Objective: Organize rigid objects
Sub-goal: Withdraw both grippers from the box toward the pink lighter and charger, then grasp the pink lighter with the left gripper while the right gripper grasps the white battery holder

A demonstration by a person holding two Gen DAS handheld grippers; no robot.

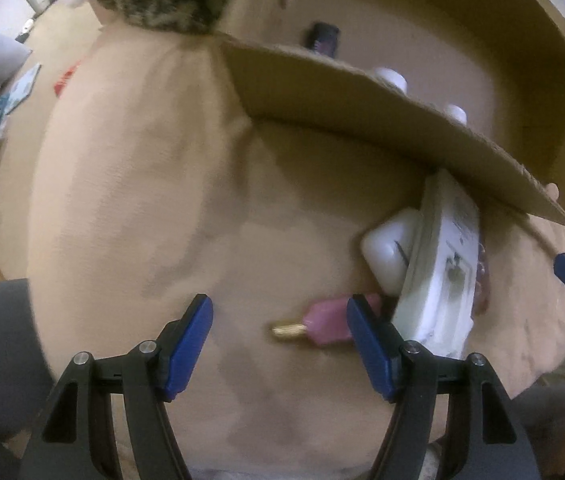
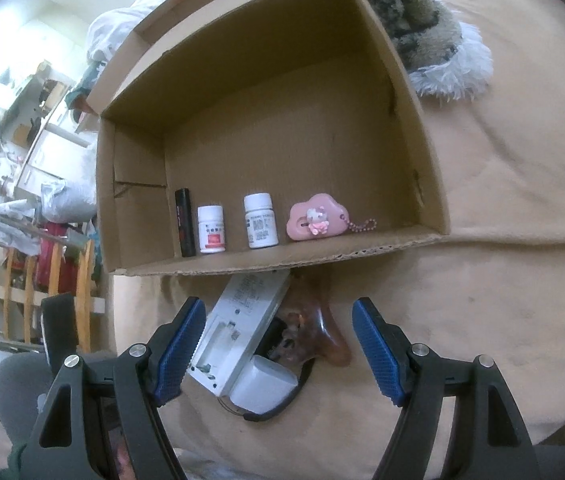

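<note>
Both the left gripper [image 1: 280,346] and right gripper [image 2: 278,354] gape, grasping nothing. Inside the cardboard box [image 2: 434,168] stand 2 white pill bottles [image 2: 260,221] (label print unreadable) beside a pink cloud keychain [image 2: 316,217]. A white remote [image 2: 238,328] lies outside the box, against its front wall.

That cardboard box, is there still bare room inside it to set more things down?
Yes. The cardboard box is mostly bare behind the front row: black tube, two white bottles and pink cloud charm. Its front right corner is free too. Crowded: the blanket just outside, where the white remote, white block and amber piece pile up.
</note>
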